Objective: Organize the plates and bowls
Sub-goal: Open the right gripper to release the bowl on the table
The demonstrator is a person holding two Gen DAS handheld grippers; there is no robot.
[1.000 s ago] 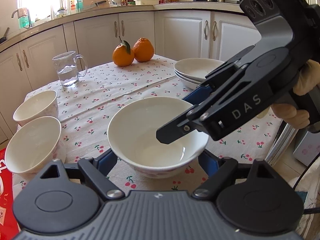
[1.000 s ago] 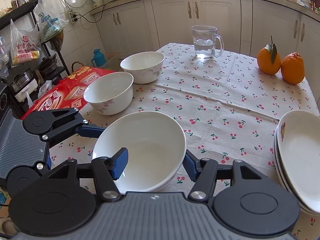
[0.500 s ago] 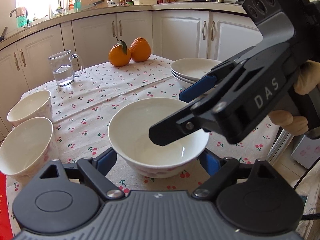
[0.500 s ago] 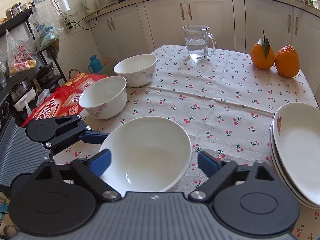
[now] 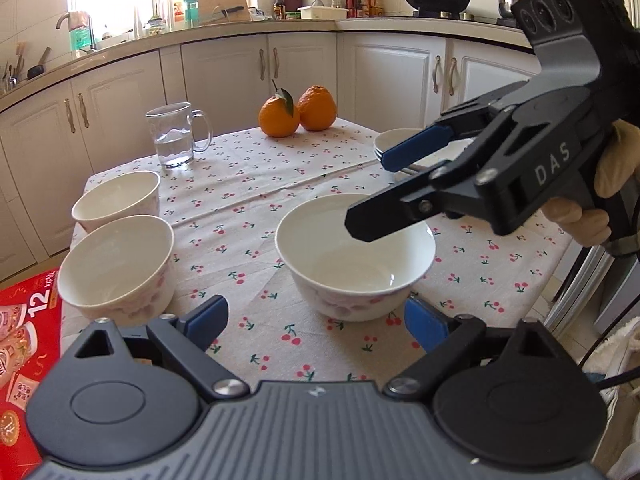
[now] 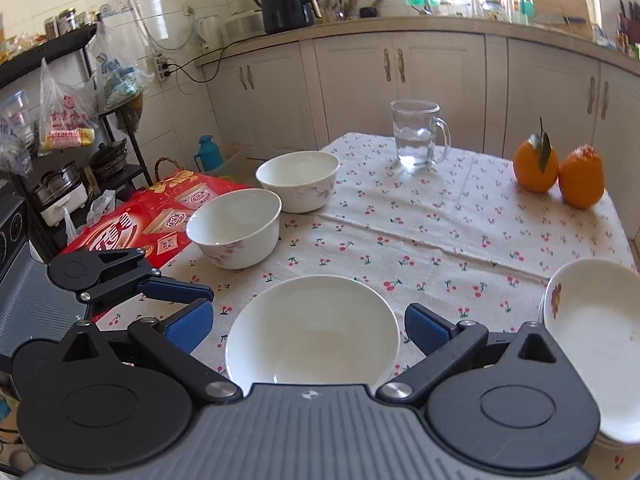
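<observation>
A white bowl [image 5: 356, 256] stands on the cherry-print tablecloth [image 5: 280, 184] near the table's front; it also shows in the right wrist view [image 6: 312, 332]. My left gripper [image 5: 316, 320] is open and empty, just short of this bowl. My right gripper [image 6: 308, 324] is open and empty, its jaws spread on either side of the bowl's near rim. From the left wrist view the right gripper [image 5: 380, 192] hovers over the bowl. Two more white bowls [image 6: 236, 228] [image 6: 298, 186] stand at the table's left edge. A stack of white plates [image 6: 596, 332] lies at the right.
A glass mug of water [image 6: 418, 140] and two oranges [image 6: 558, 170] stand at the table's far side. A red printed bag [image 6: 160, 216] lies beside the table's left edge. White kitchen cabinets [image 5: 304, 72] run behind the table.
The right gripper opened wide and lifted off the near bowl. Both grippers pulled back from the bowl, which stays on the table.
</observation>
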